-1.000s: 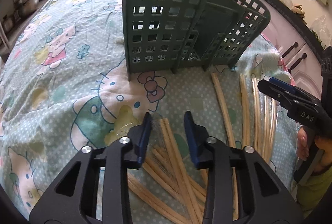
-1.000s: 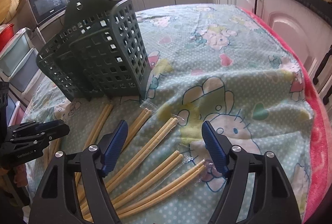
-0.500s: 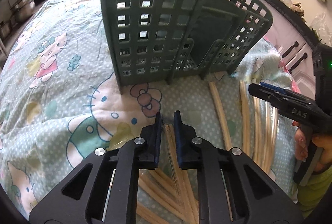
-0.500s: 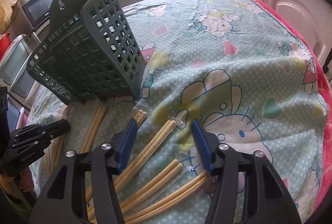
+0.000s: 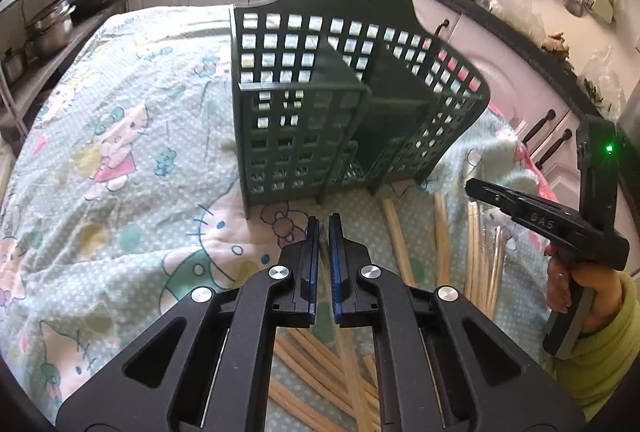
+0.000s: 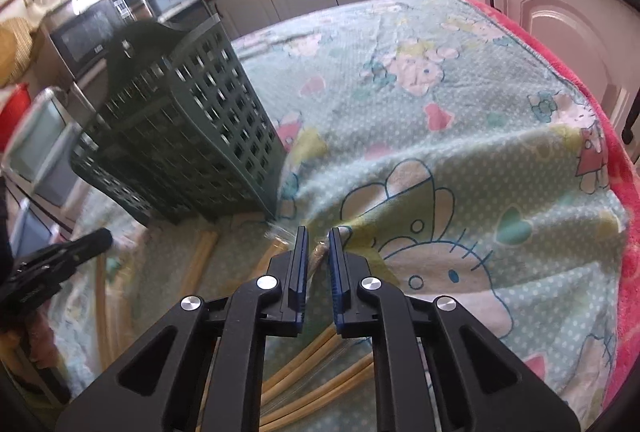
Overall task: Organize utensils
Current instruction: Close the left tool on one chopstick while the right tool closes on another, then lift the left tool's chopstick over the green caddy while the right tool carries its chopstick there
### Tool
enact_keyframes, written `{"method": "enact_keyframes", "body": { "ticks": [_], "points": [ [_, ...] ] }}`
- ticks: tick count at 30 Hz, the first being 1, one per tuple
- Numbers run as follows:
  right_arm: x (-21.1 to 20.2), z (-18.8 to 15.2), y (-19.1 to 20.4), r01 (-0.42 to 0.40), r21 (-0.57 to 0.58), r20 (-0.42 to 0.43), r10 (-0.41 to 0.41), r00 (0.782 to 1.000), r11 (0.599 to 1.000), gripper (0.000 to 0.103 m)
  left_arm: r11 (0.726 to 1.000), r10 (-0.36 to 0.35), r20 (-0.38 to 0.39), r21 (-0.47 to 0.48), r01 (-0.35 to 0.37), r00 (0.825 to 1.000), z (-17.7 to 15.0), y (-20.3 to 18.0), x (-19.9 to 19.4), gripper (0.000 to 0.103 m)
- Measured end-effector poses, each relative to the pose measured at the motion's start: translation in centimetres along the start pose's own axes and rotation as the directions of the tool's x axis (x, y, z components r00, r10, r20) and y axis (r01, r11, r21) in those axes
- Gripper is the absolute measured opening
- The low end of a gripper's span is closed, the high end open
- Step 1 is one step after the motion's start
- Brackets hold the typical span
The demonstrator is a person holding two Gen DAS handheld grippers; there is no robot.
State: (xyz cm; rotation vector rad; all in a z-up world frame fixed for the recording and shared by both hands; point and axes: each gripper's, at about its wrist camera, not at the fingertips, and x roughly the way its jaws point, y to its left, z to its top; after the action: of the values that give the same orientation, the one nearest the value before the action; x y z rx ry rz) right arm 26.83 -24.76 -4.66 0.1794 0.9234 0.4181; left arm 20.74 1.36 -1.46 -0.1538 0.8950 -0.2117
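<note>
A dark green slotted utensil holder [image 5: 344,119] stands upright on the cartoon-print cloth; it also shows in the right wrist view [image 6: 180,147]. Several wrapped bamboo straws [image 5: 440,248] lie on the cloth in front of it and under both grippers [image 6: 316,388]. My left gripper [image 5: 324,228] is shut on a wrapped pair of straws [image 5: 352,360] and holds it above the cloth, in front of the holder. My right gripper [image 6: 318,236] is shut on another wrapped pair of straws [image 6: 318,252], lifted near the holder's corner. The right gripper also shows in the left wrist view [image 5: 472,185].
The cloth [image 5: 120,159] covers the whole table, with a pink blanket edge [image 6: 624,167] at the right. Kitchen cabinets [image 6: 540,11] and counters ring the table. Pots [image 5: 48,27] sit on a shelf at the left.
Both grippers closed from wide open onto wrapped straw pairs and rose off the cloth. The holder now looks farther and lower in both views.
</note>
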Motion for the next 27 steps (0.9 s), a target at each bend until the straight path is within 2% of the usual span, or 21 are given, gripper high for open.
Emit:
{"method": "enact_keyframes", "body": {
  "ticks": [6, 13, 27],
  "points": [
    [-3.3, 1.0, 0.6, -0.061, 0.004, 0.067, 0.061, 0.996, 0.998, 0.008, 1.000, -0.012, 0.049, -0.004, 0.013, 0.999, 0.9, 0.0, -1.8, 0.002],
    [-6.7, 2.2, 2.6, -0.103, -0.046, 0.145, 0.109, 0.983, 0.994, 0.007, 1.000, -0.024, 0.118, -0.017, 0.026, 0.993, 1.8, 0.1, -4.1, 0.002],
    [-12.5, 4.5, 7.6, -0.138, -0.185, 0.268, 0.186, 0.945, 0.973, 0.006, 0.999, -0.045, 0.254, -0.014, 0.050, 0.966, 4.8, 0.0, -8.9, 0.002]
  ]
}}
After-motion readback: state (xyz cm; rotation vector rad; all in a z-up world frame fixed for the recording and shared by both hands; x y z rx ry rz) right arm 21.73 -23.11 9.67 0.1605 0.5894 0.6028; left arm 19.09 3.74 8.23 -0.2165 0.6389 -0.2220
